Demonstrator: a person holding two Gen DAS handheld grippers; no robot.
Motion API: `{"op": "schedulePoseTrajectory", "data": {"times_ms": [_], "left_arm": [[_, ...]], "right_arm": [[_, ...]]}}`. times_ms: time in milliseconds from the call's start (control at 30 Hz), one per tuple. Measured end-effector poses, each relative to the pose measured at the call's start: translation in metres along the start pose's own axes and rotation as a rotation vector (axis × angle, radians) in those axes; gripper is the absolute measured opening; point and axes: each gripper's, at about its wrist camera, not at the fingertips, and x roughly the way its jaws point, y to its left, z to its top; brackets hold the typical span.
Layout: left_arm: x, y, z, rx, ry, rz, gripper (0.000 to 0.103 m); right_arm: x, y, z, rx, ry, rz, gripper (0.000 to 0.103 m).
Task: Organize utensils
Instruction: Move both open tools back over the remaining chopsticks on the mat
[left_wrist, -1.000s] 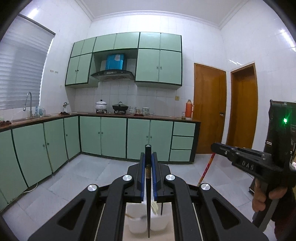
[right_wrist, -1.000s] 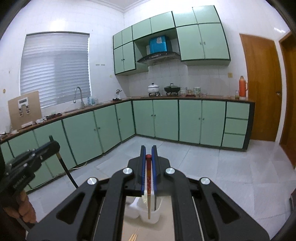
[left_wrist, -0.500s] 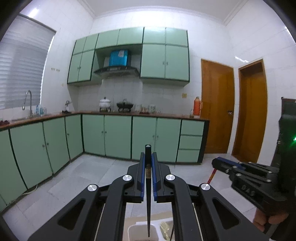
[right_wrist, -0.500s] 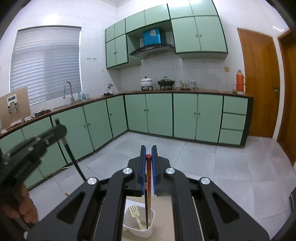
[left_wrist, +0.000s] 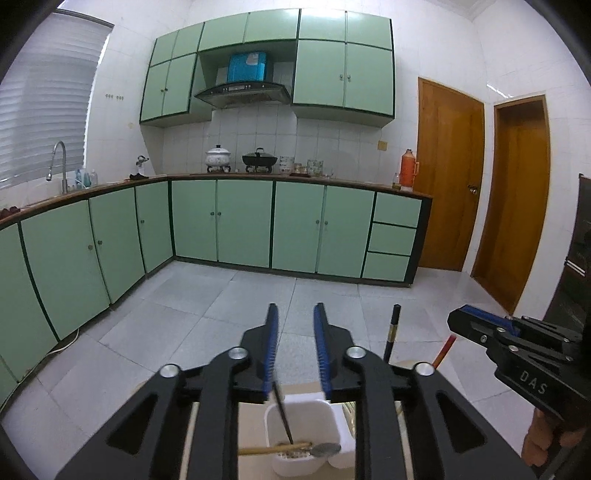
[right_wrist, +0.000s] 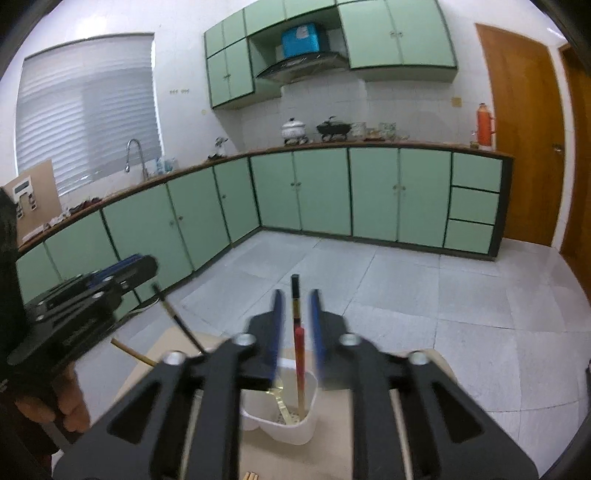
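here the room is a kitchen with white tiled walls, a pale grey tiled floor (left_wrist: 229, 314) and mint green cabinets (left_wrist: 243, 221) running along the left wall and across the back. at far left a slatted window blind (left_wrist: 40, 110) hangs above a sink tap (left_wrist: 59, 162). further right a range hood (left_wrist: 242, 92) sits over a white pot (left_wrist: 218, 157) and a black wok (left_wrist: 259, 159), then an orange thermos (left_wrist: 407, 173) stands at the counter's end, and two wooden doors (left_wrist: 448, 177) close the right side.

nearest the cameras a light tan table top (right_wrist: 373, 435) carries a white utensil holder (left_wrist: 306, 439). the left gripper (left_wrist: 295, 354) hangs over its left compartment with jaws opening; a dark chopstick (left_wrist: 283, 417) slants between them, its tip down in the holder, and the pads do not press it. a gold spoon (left_wrist: 291, 448) lies across that compartment. another dark chopstick (left_wrist: 391, 336) stands upright further right. the right gripper (right_wrist: 295, 332) also has jaws opening over the holder's other compartment; a red chopstick (right_wrist: 300, 369) stands free between the pads, beside a gold utensil (right_wrist: 279, 400). bare hands hold both tools.
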Motion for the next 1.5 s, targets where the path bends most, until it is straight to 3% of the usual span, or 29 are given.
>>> {"op": "schedulePoseTrajectory", "data": {"times_ms": [100,200,400,533,700,867,1067,1233,1500], "left_arm": [[-0.024,0.0,-0.004,-0.009,-0.036,0.007,0.038],[-0.052,0.0,-0.014,-0.02,-0.068,0.01,0.044],[-0.1,-0.006,-0.055,-0.033,-0.079,0.019,0.047],[-0.122,-0.012,-0.091,-0.01,-0.062,0.041,0.05],[-0.145,-0.019,-0.145,-0.001,0.001,0.037,0.054],[-0.162,-0.019,-0.192,-0.017,0.06,0.046,0.054],[-0.173,-0.019,-0.242,-0.018,0.12,0.06,0.054],[-0.177,-0.022,-0.266,-0.012,0.179,0.045,0.054],[-0.168,-0.035,-0.286,-0.002,0.266,-0.012,0.053]], "right_arm": [[-0.021,0.0,-0.004,-0.001,-0.055,-0.041,0.039],[-0.051,-0.001,-0.016,0.011,-0.111,-0.065,0.048],[-0.107,0.01,-0.068,-0.001,-0.189,-0.108,0.065],[-0.13,0.016,-0.115,0.013,-0.165,-0.139,0.072],[-0.148,0.021,-0.174,0.069,-0.073,-0.132,0.075],[-0.16,0.033,-0.225,0.067,0.003,-0.139,0.075],[-0.169,0.056,-0.269,0.025,0.036,-0.137,0.073],[-0.165,0.071,-0.297,-0.023,0.116,-0.087,0.057],[-0.151,0.086,-0.313,-0.035,0.211,-0.007,0.035]]}}
